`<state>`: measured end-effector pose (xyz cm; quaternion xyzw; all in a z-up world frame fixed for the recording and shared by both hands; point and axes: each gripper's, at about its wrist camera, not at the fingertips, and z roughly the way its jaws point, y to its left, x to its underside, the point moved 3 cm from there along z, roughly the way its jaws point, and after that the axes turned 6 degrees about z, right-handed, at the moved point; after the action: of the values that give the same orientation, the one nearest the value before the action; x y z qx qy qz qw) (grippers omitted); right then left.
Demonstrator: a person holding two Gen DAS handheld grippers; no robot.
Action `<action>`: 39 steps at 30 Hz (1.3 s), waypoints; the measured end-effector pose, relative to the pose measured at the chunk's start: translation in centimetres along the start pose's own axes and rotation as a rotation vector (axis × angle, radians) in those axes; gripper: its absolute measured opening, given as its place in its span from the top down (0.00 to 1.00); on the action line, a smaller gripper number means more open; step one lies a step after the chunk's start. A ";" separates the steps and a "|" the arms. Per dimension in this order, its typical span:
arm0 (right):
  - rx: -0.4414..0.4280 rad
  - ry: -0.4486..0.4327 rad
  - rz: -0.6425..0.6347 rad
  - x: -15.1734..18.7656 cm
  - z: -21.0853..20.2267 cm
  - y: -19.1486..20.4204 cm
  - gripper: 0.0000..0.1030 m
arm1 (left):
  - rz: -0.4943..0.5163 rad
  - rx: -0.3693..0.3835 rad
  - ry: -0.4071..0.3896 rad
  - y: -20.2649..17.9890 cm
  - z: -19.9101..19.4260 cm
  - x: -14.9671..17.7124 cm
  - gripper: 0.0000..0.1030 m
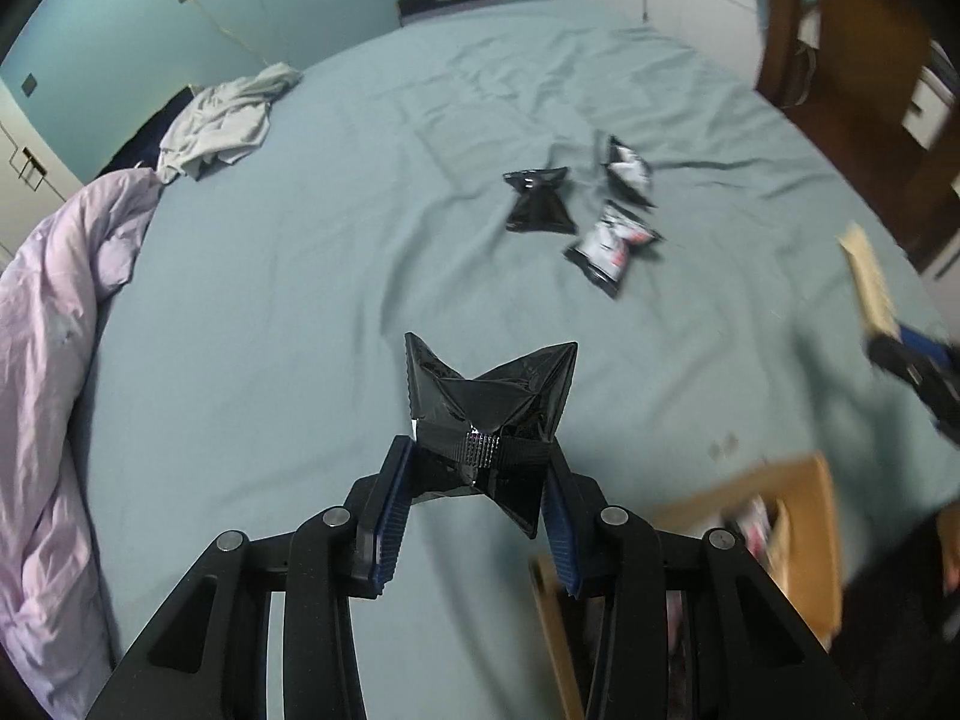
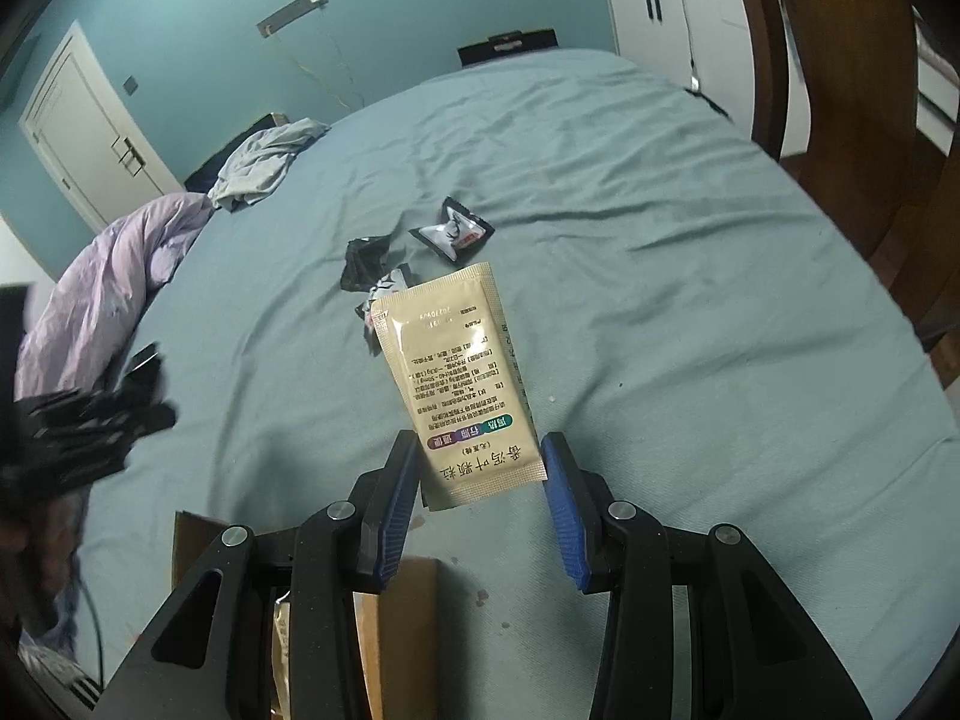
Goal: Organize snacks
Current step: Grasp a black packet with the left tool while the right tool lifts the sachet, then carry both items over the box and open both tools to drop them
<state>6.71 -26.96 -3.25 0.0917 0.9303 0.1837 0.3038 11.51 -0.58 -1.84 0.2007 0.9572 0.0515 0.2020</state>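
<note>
My left gripper (image 1: 480, 474) is shut on a black foil snack packet (image 1: 489, 402) and holds it above the bed, beside a cardboard box (image 1: 804, 516). My right gripper (image 2: 480, 468) is shut on the lower edge of a beige sachet (image 2: 459, 372) with printed text, held above the box (image 2: 396, 624). Three more black and white snack packets (image 1: 591, 204) lie on the teal sheet ahead; they also show in the right wrist view (image 2: 414, 258). The right gripper with its sachet appears blurred at the right edge of the left wrist view (image 1: 900, 336).
A teal sheet (image 1: 336, 264) covers the bed. A lilac duvet (image 1: 54, 324) is bunched at the left edge, with grey clothing (image 1: 222, 126) behind it. A wooden chair (image 1: 852, 42) and white cabinets (image 2: 672, 18) stand at the far right.
</note>
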 end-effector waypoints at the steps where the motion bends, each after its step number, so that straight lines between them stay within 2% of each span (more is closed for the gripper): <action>1: -0.002 -0.009 -0.010 0.1 -0.4 0.3 0.62 | 0.005 0.007 -0.014 -0.4 -1.0 1.0 0.62; 6: -0.029 -0.056 -0.084 1.0 -2.5 1.9 0.62 | 0.018 0.084 -0.034 -2.4 -3.8 3.8 0.61; 9: -0.079 -0.101 -0.132 2.1 -4.6 3.0 0.61 | 0.050 0.114 -0.040 -4.2 -4.4 5.4 0.61; 13: -0.125 -0.073 -0.124 4.1 -5.9 2.8 0.61 | 0.110 0.111 -0.042 -6.4 -4.1 6.9 0.61; 19: -0.175 -0.053 -0.147 5.4 -7.4 2.8 0.61 | 0.135 0.135 0.003 -7.8 -2.2 7.8 0.60; 23: -0.152 -0.029 -0.155 5.0 -6.5 2.8 0.61 | 0.151 0.111 0.016 -8.3 -0.9 8.1 0.58; 25: -0.145 -0.013 -0.154 4.9 -6.1 3.1 0.61 | 0.135 0.114 0.036 -8.1 -0.3 8.2 0.52; 29: -0.134 -0.001 -0.152 4.6 -5.5 3.5 0.61 | 0.082 0.171 0.046 -7.6 0.2 7.9 0.50; 31: -0.131 0.008 -0.144 4.4 -5.2 3.5 0.61 | 0.066 0.186 0.043 -7.5 0.0 7.6 0.34; 34: -0.126 0.011 -0.145 4.2 -5.1 3.8 0.61 | 0.035 0.190 -0.001 -6.7 -1.0 7.2 0.24; 39: -0.133 0.012 -0.130 4.5 -5.0 3.9 0.61 | -0.037 0.149 -0.059 -4.5 -2.7 6.7 0.20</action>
<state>0.33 -23.59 -0.33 0.0098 0.9219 0.2253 0.3148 3.21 -2.04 -2.66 0.1990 0.9555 -0.0296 0.2156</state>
